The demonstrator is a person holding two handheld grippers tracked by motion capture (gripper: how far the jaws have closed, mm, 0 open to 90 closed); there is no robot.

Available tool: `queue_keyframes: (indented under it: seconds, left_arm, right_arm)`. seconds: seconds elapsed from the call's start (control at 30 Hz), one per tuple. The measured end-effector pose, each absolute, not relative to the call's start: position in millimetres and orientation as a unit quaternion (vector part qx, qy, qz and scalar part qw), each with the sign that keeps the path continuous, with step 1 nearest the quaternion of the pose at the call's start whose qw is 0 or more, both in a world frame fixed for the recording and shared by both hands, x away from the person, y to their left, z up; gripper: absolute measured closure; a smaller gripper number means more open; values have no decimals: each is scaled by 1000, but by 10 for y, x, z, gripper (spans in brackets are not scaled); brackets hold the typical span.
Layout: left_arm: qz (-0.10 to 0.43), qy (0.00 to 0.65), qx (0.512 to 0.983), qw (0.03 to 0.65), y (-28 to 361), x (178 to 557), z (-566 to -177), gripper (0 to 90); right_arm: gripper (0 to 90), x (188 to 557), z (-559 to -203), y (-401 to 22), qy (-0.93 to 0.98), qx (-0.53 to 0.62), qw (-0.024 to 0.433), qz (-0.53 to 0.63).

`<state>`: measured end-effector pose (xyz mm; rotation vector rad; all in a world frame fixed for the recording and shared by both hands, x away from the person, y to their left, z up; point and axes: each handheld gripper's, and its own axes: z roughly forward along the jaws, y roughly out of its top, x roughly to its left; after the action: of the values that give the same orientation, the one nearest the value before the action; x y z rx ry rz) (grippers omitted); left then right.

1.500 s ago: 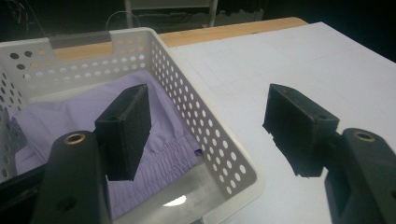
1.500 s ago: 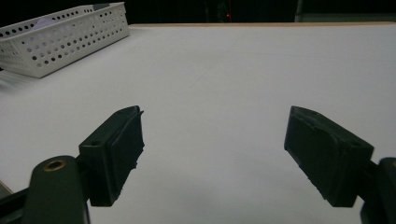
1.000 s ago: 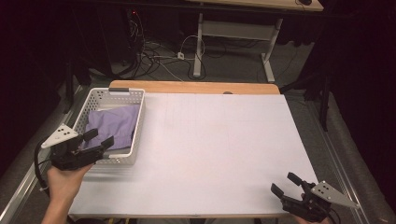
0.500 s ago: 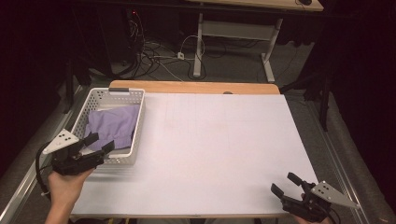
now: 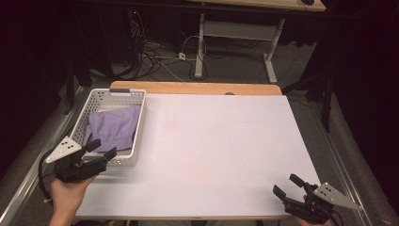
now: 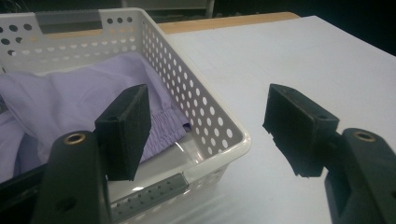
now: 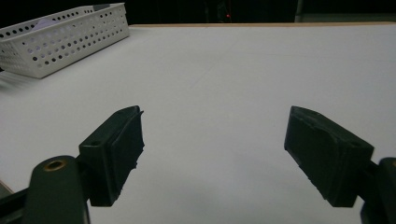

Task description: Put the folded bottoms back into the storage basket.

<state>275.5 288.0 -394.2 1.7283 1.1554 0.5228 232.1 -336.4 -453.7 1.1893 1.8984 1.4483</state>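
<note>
A crumpled lilac cloth (image 5: 112, 132) lies in the white perforated plastic basket (image 5: 138, 135) at the table's left, ungrasped, so a reach-in by the wide-open left gripper (image 5: 98, 154) is judged next, the right gripper (image 5: 290, 185) being held wide and empty.

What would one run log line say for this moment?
left gripper: open, at basket corner | purple cloth: in basket | right gripper: open, empty
</note>
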Motion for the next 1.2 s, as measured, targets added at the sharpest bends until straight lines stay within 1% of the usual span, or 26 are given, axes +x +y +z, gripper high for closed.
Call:
queue_keyframes:
  seconds: [0.57, 1.2]
  left_arm:
    - [206, 479, 707, 477, 2876, 2710, -4077, 306]
    - [216, 482, 710, 466, 2856, 2641, -4187, 306]
  right_arm:
    - [205, 2320, -4537, -3365, 691, 434, 235, 528]
    - [205, 2318, -4537, -3372, 691, 434, 237, 528]
